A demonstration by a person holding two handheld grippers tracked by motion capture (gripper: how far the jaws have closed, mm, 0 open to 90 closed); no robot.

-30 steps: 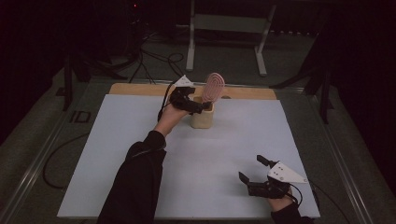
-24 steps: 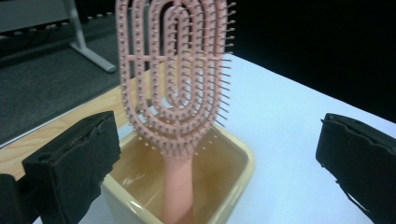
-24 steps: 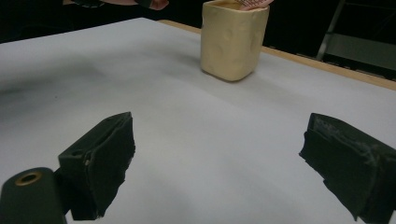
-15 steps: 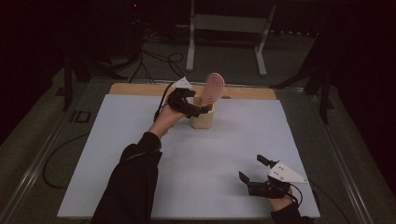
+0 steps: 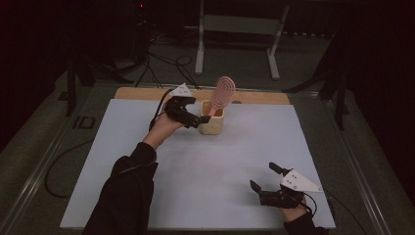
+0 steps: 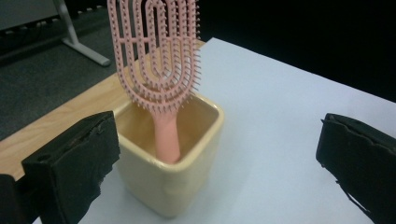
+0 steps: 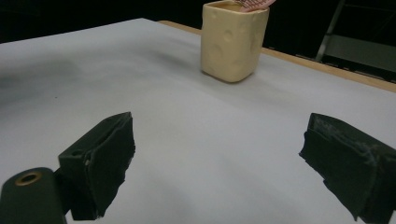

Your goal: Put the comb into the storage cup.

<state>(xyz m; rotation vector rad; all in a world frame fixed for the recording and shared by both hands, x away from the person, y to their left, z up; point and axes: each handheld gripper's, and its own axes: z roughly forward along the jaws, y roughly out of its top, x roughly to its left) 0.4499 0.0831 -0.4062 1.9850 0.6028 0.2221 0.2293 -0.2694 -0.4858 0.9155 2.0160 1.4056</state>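
Pink hairbrush [image 6: 156, 60] upright, handle down, in the yellow cup [image 5: 212, 122] at the table's far edge.
Left gripper [image 5: 195, 119] just beside cup, jaws wide apart, empty. Right gripper [image 5: 265, 179] near front right, jaws apart.

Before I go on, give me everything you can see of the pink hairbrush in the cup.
The pink hairbrush looks like plastic: an oval, vented head of looped open ribs edged with short bristles, on a plain round handle. It stands handle-down in the pale yellow square cup, head rising well above the rim and leaning against the far wall. The cup sits near the far edge of the white table top. The left claw is open beside the cup, its jaws either side and touching neither brush nor cup as far as shows.
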